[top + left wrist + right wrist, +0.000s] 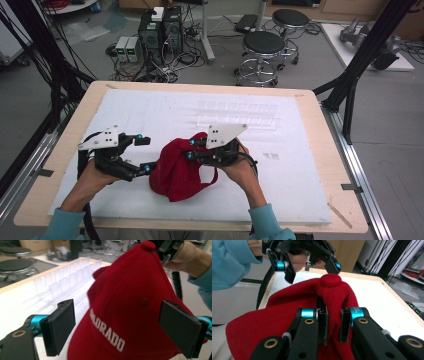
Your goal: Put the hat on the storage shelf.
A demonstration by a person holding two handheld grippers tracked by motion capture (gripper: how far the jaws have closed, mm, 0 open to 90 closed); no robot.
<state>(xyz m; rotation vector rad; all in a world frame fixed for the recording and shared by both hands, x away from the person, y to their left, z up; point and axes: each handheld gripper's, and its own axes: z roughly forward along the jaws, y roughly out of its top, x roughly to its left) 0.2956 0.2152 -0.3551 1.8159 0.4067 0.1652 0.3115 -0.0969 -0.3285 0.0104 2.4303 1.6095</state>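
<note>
1. Red cap [176,172] sits near the middle of the white mat [300,165], on the side closest to me; my right gripper [190,150] holds its crown up off the mat.
2. My right gripper's jaws are clenched on a fold of the cap's crown fabric, just below the top button [331,280]; in the right gripper view the red cloth is squeezed between the two black pads [322,322].
3. My left gripper [145,154] is released: its jaws stand wide apart just beside the cap's left side in the high view.
4. In the left gripper view the cap [130,315] lies between and beyond my two open pads [61,326], white lettering [107,333] facing the camera. I cannot tell whether either pad touches the cloth.
5. Cap's strap end hangs down toward my right hand [242,172] in the high view.
6. A clear plastic tray [237,116] with a row of compartments lies on the far part of the mat, well apart from the cap.
7. Mat covers a wooden table [320,125].
</note>
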